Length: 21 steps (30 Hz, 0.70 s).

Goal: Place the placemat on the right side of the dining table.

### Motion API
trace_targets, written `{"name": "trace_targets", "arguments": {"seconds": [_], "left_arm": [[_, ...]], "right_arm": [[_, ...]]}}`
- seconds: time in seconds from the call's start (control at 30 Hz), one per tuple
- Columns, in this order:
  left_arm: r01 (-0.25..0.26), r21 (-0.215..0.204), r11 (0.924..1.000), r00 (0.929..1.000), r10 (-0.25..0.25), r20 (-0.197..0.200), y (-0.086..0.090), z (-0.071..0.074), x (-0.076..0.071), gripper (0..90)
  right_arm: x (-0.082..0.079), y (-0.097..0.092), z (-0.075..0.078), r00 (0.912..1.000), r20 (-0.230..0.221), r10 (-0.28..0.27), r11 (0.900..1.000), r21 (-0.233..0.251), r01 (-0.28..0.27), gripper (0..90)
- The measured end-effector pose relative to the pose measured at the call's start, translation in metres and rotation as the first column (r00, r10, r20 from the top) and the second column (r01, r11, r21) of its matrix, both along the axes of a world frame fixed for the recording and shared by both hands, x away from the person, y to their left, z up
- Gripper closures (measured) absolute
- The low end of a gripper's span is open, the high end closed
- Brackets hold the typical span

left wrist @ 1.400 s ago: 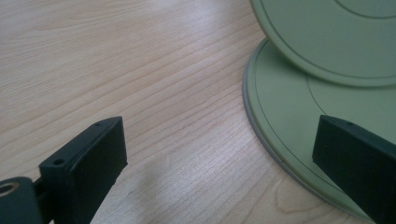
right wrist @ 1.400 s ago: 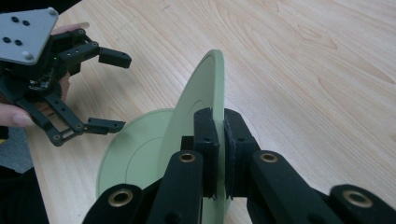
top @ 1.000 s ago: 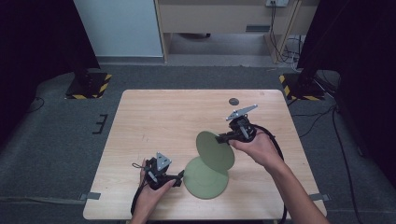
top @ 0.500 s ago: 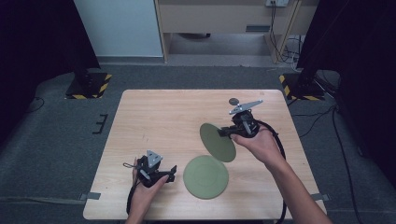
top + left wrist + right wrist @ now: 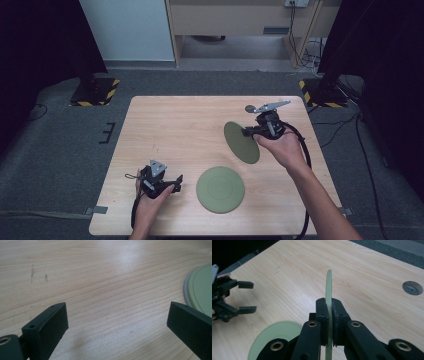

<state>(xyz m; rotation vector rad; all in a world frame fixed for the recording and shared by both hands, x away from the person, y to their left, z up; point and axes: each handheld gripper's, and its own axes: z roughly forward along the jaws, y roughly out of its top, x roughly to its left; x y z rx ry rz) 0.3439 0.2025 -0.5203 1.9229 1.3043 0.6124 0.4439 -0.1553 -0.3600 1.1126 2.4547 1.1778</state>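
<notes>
so far the right gripper (image 5: pixel 248 131) pinches one plate (image 5: pixel 241 142) aloft, the other plate (image 5: pixel 220 189) lies untouched beside the spread left gripper (image 5: pixel 176 181).

A wooden table (image 5: pixel 190 130) with a round grommet hole (image 5: pixel 412 287) stands on grey carpet (image 5: pixel 60 150).

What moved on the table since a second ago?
The right gripper, shut on the lifted green plate, carried it up and away from the second green plate, toward the table's far right. The left gripper drew back slightly, open. The second plate stayed flat.
</notes>
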Motion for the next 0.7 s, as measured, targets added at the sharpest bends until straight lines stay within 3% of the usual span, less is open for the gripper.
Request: {"name": "trace_targets", "arguments": {"seconds": [0.43,0.7], "left_arm": [[-0.031,-0.037,0.9988,0.9993,0.03,-0.021,0.016,0.0,0.004,2.6],[-0.046,-0.015,0.9989,0.9976,0.045,-0.052,0.019,-0.004,0.006,2.8]], "right_arm": [[0.03,-0.008,-0.001,0.9942,0.022,-0.105,0.9944,-0.005,0.105,86.0],[0.048,-0.013,0.004,0.9879,0.03,-0.152,0.9883,-0.007,0.153,86.0]]}}
